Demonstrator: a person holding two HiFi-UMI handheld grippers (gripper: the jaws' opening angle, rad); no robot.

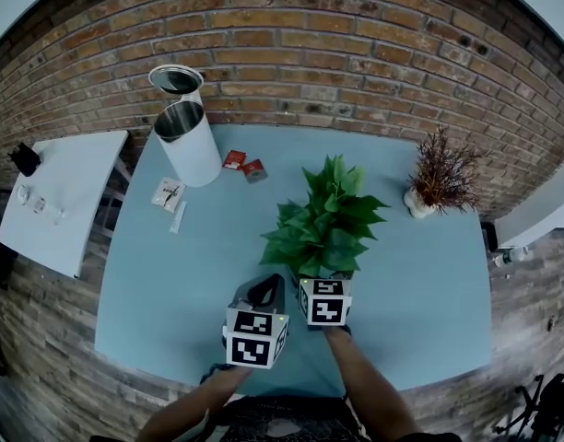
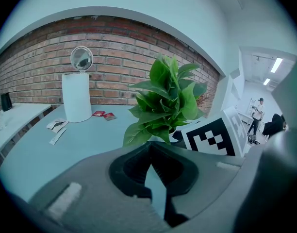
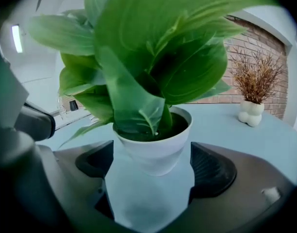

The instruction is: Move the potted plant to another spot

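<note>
Under the brick wall (image 1: 310,44), on the pale blue table (image 1: 153,293), plenty of bare surface for a new spot. Pushed back toward the wall at the far left, out of the working area: a white cylindrical bin (image 1: 192,145) with its lid up. Upright near the table's middle, toward the near edge and so within easy reach: the potted plant (image 1: 326,219), its white pot (image 3: 156,152) apparently resting on the tabletop under its own weight. Tucked away at the far right: a dried plant in a white vase (image 1: 437,180). Scattered beside the bin, clear of any likely path: red packets (image 1: 244,164) and paper sachets (image 1: 169,194). Low under the leaves, right gripper (image 3: 152,165) spread wide, one pad on each side of the pot wall, just beside it but not visibly pressing, hence nothing carried. Just left of the plant and apart from it, left gripper (image 2: 151,147) closed tip to tip on nothing, probably kept aside as a spare.
</note>
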